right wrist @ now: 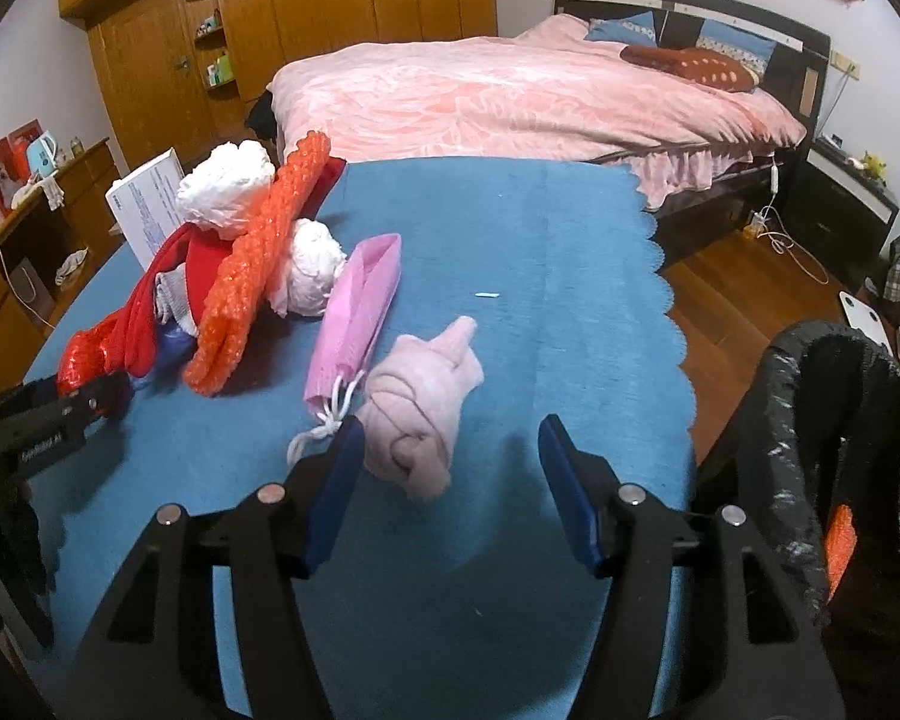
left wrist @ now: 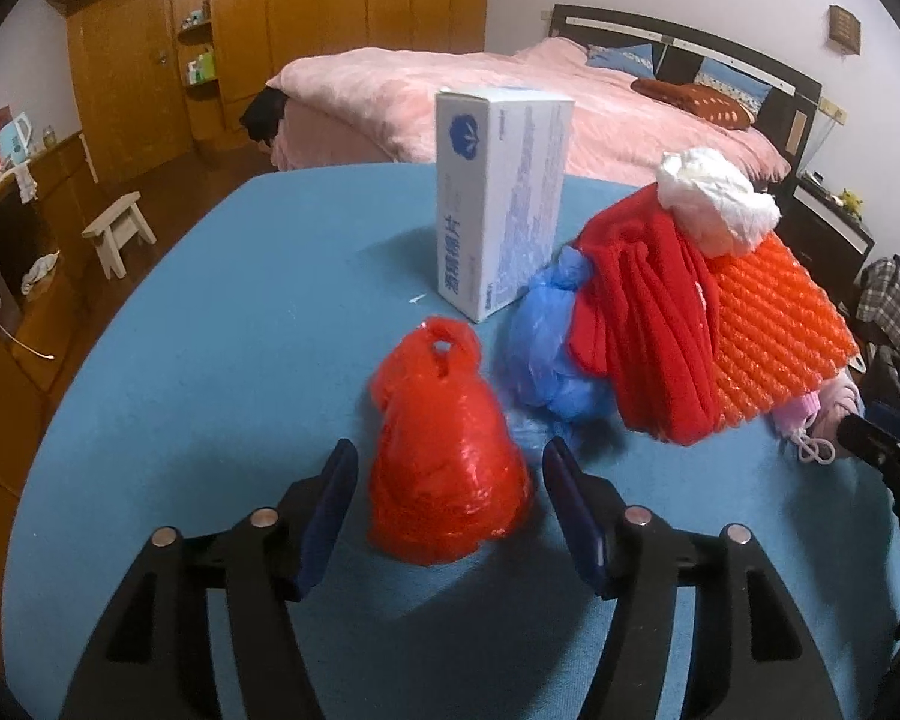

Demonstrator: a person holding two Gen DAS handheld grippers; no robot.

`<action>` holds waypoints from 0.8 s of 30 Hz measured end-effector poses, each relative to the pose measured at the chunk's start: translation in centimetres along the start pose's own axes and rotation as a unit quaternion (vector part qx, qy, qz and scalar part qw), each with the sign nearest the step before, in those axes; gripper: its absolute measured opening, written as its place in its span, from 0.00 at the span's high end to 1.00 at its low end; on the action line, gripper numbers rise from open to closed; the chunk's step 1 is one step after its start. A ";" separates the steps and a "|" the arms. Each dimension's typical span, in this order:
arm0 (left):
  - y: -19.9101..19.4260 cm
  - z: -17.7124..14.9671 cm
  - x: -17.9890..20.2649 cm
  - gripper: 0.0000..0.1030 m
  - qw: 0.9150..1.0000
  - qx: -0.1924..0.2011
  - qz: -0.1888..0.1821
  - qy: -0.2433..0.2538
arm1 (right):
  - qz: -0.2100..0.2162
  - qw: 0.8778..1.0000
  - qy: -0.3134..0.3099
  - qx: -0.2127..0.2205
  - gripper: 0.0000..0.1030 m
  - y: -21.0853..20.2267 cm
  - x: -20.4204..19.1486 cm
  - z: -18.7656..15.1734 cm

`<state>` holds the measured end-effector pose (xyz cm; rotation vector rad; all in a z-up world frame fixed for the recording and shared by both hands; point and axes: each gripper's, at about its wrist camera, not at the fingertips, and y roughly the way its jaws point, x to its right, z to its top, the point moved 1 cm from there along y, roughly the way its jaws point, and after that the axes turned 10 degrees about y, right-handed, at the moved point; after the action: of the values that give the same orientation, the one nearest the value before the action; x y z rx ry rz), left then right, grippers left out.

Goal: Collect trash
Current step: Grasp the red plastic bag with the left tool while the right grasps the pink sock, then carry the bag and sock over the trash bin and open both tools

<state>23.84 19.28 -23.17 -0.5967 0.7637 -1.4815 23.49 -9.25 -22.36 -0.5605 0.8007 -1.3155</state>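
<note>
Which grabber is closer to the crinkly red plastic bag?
Left. The left gripper is open with the red plastic bag between its fingers; the right gripper is farther right, by a pink cloth.

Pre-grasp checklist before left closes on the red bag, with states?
1. Left gripper open: ok, jaws spread wide.
2. Red plastic bag between the left fingers: ok, centred, untouched.
3. Blue plastic bag outside the closing path: cannot tell, it lies close to the right-hand finger.
4. White carton out of the way: ok, upright behind the bag.
5. Right gripper free: ok, open, with the pink knit item ahead of it.
6. Black-lined trash bin within reach: ok, at the blue-covered table edge.
</note>
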 end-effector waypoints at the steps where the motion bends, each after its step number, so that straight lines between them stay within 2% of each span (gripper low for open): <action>1: 0.1 0.0 0.1 0.39 1.000 -0.001 -0.001 0.002 | 0.002 1.000 0.002 -0.001 0.43 0.1 -0.1 0.0; 5: 0.3 0.0 0.3 0.44 1.000 -0.008 -0.003 0.005 | 0.013 1.000 0.006 -0.010 0.47 0.8 -0.4 0.2; 7: 0.4 -0.1 0.3 0.52 1.000 -0.010 -0.005 0.005 | 0.025 1.000 0.006 -0.016 0.56 0.9 -0.6 0.2; 10: 0.3 -0.1 0.3 0.60 1.000 -0.007 -0.007 0.006 | 0.040 0.999 -0.002 -0.021 0.69 0.7 -1.2 0.2; 14: -0.5 -0.1 0.4 0.63 1.000 0.006 -0.014 0.003 | 0.046 0.999 0.002 -0.019 0.71 0.0 -1.0 0.4; 24: -5.0 0.4 2.7 0.63 0.998 0.052 -0.021 0.009 | 0.039 0.999 -0.006 0.027 0.71 -4.4 0.2 0.9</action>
<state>20.72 16.38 -19.34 -0.5233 0.6864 -1.5583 21.47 -10.37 -18.48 -0.4903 0.7678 -1.2575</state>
